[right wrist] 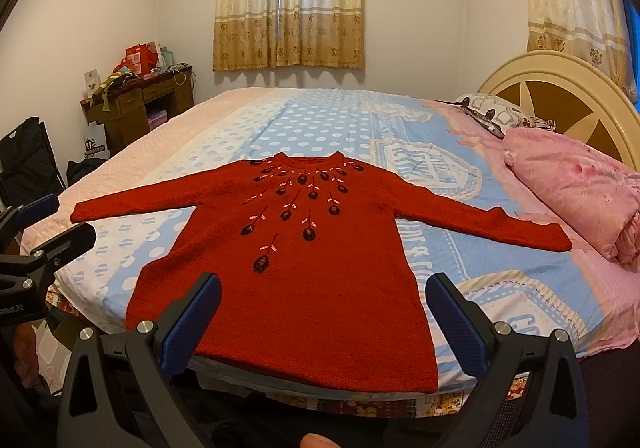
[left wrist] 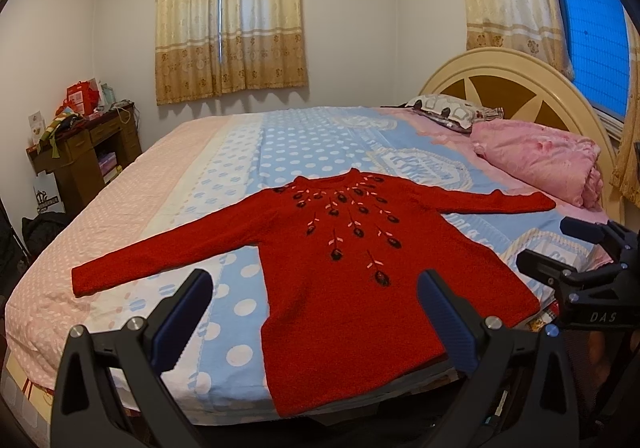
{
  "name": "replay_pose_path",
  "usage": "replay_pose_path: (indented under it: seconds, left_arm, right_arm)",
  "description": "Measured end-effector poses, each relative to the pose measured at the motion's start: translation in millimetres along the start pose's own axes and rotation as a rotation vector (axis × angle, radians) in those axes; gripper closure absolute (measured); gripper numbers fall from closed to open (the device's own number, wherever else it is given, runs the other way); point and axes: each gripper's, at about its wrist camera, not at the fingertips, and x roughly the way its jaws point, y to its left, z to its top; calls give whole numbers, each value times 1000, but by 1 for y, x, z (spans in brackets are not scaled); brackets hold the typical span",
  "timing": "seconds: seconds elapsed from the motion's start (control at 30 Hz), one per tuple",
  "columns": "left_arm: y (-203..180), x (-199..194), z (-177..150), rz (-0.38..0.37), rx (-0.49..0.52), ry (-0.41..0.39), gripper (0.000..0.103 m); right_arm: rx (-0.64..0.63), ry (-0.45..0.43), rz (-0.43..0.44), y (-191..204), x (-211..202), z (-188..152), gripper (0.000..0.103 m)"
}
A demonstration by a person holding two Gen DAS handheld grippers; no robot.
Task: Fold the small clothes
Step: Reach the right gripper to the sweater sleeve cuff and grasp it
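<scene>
Both wrist views looked from the bed's foot edge toward the far curtained wall, the left view further left; both shared the flat red knitted floral-embroidered sweater [left wrist: 352, 272] [right wrist: 304, 244] close below.

Not much you can actually read here: your right gripper [left wrist: 560, 244] has "DAS" in pale letters on its black body in the left wrist view, and your left gripper [right wrist: 56, 219] shows "Robot.AI", cut off at the frame edge, in the right wrist view. The bedsheet [right wrist: 520, 312] has big blue block lettering printed inside badge shapes, but it's upside down and warped, so I can't make out any words.
</scene>
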Motion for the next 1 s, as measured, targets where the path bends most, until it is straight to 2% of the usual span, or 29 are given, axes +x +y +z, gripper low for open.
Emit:
replay_pose_path:
  seconds: [0.27, 0.5, 0.77, 1.0]
  left_arm:
    - [11, 29, 4, 39, 43, 7, 0]
    - [26, 78, 15, 80, 79, 55, 0]
    - [38, 138, 35, 96, 78, 89, 0]
    - [46, 184, 49, 115, 71, 103, 0]
  right_arm:
    - [19, 46, -56, -24, 34, 0, 1]
    - [78, 121, -123, -71, 85, -2, 1]
    - [184, 187, -210, -152, 135, 10, 1]
    - [356, 216, -342, -257, 153, 22, 1]
